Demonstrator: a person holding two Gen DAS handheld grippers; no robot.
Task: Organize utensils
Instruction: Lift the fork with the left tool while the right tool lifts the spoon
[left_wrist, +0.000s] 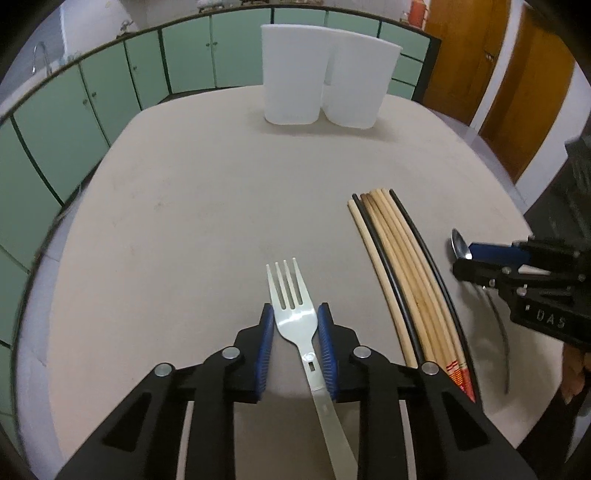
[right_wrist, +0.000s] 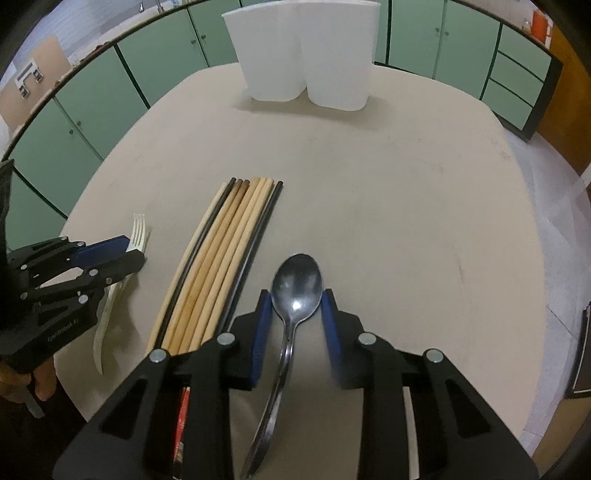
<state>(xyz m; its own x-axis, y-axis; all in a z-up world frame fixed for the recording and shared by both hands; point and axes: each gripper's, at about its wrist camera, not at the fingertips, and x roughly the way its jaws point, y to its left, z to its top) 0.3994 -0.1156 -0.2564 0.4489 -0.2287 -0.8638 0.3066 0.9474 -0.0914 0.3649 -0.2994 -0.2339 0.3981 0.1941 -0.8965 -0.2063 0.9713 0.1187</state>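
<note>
Utensils lie in three groups on a round beige table (left_wrist: 192, 192), with a handheld gripper poised over two of them. At the near left, the left gripper (left_wrist: 296, 321) straddles a metal fork (left_wrist: 295, 317), its blue pads (left_wrist: 266, 332) standing on either side of the fork's head. The jaws are spread about as wide as the head, and the right-hand pad sits against the neck while the left-hand one keeps a small gap; whether they actually pinch the fork cannot be told. The fork's tines point toward the far side of the table and its handle runs back under the gripper.

At the near right, the right gripper (right_wrist: 295, 308) frames a steel spoon (right_wrist: 296, 286) the same way. Its jaws are spread, with clear gaps between each blue pad and the bowl. The spoon lies bowl up, its handle trailing back beneath the gripper.

Between fork and spoon rests a tidy bundle of chopsticks (left_wrist: 402, 266), pale wood ones in the middle with black ones among them and on the outer edge, all lying side by side and touching.

At the far edge stand two white plastic containers (left_wrist: 291, 74), upright and touching each other, well apart from the utensils. Green cabinets (left_wrist: 92, 92) line the wall beyond.
</note>
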